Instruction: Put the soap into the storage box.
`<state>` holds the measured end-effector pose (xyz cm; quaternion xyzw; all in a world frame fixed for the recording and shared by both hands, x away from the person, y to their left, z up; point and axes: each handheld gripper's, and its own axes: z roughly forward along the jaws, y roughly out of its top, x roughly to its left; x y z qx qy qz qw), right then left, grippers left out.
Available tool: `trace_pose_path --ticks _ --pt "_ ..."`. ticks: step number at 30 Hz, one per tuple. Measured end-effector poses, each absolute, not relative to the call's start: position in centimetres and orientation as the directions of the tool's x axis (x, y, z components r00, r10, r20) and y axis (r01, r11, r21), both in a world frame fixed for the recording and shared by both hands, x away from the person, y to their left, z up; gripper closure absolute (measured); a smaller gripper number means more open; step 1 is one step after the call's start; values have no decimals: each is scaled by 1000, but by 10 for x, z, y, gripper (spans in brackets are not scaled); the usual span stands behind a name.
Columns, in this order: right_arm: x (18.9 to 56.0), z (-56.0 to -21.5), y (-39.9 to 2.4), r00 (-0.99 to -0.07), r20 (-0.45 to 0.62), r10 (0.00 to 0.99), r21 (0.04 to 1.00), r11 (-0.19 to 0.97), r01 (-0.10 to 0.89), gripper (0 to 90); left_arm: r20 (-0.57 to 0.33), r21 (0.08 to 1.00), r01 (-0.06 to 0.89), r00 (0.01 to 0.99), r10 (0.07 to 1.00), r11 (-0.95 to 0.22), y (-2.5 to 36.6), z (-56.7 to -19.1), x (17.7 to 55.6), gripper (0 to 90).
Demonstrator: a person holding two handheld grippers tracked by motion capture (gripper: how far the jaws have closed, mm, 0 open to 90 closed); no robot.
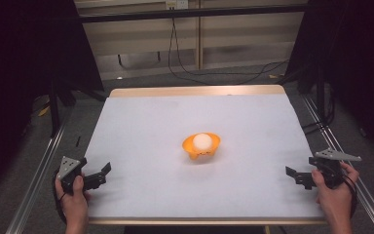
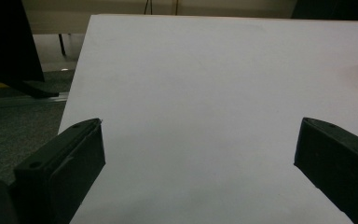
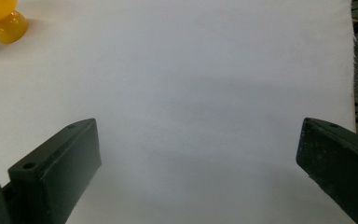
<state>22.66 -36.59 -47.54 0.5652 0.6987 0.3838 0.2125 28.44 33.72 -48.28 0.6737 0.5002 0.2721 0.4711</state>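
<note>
The left tongs (image 1: 100,174) sat low over the near left corner of the tabletop (image 1: 146,126), held in the person's left hand (image 1: 73,197), with their jaws spread wide and nothing between them. In the left gripper view the two black jaws stood far apart over bare white covering, the tabletop's left edge running just past the left jaw. The right tongs (image 1: 297,175) rested at the near right edge, gripped by the right hand (image 1: 335,191), likewise released and empty (the grey three-cornered plate on top caught the light).

An orange bowl (image 1: 201,146) stood roughly midway between the two tongs and somewhat farther out from both, well apart from each. A white ball (image 1: 202,141) lay inside it. From the right tongs' own camera, a bit of the orange bowl (image 3: 2,21) showed ahead and to the left of the left jaw, far beyond the jaw tips.
</note>
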Motion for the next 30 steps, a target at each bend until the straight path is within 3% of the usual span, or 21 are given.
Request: trace_pose_path --ticks 15,30 --pt "197 -481 -392 -227 169 959 803 0 596 0 -109 907 419 347 931 -50 340 -483 285 10" --pt "182 -490 -393 -192 183 964 844 -54 534 0 -126 911 412 340 932 -27 340 -483 284 8"
